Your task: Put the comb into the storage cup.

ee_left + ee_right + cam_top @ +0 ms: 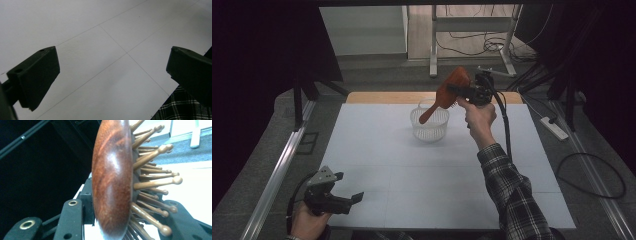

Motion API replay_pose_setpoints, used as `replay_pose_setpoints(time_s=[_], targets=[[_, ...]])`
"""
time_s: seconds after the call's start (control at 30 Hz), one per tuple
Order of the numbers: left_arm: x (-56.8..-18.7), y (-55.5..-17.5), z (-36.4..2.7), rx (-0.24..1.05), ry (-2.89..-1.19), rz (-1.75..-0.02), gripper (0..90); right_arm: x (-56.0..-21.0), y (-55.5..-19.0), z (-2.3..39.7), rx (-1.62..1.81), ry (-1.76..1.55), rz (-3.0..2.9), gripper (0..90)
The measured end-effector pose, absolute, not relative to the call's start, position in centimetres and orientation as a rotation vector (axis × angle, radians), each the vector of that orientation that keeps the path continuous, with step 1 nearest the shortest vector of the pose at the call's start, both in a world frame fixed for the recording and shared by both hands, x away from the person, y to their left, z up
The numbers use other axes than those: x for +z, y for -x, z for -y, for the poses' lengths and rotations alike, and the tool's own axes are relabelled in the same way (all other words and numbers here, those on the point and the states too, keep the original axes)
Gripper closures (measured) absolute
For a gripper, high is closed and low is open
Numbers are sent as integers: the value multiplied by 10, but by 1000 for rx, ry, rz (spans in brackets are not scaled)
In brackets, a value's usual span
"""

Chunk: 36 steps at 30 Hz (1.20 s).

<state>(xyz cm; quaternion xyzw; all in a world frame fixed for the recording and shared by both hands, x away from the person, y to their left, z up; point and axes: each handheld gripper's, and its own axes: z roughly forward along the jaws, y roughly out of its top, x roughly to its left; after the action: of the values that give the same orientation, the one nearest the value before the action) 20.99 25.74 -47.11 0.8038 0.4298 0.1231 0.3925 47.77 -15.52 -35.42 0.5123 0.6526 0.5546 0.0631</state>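
Right gripper [462,91] clamps the wooden hairbrush [447,92] by its head – handle slanting down into the white basket [429,125] – while left gripper [349,187] waits open, well apart from that basket

The wooden hairbrush [447,92] has a reddish-brown, glossy oval back and light wooden pins with rounded tips set in a dark pad. It is off the surface, clamped at its head between the jaws of the right hand-held gripper [460,90], tilted so its narrow handle slopes down into the clear plastic basket [429,125]. The basket, round with slatted walls and an open top, stands upright near the middle of the far edge of the surface [412,185].
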Motion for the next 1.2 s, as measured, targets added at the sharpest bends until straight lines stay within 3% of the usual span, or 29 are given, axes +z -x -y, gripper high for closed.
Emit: replay_pose_setpoints(time_s=[1.2], targets=[[-472,-210,-257,309,-2043,-1099,0,-407,-483,131,1544,-1575,-2029,550]])
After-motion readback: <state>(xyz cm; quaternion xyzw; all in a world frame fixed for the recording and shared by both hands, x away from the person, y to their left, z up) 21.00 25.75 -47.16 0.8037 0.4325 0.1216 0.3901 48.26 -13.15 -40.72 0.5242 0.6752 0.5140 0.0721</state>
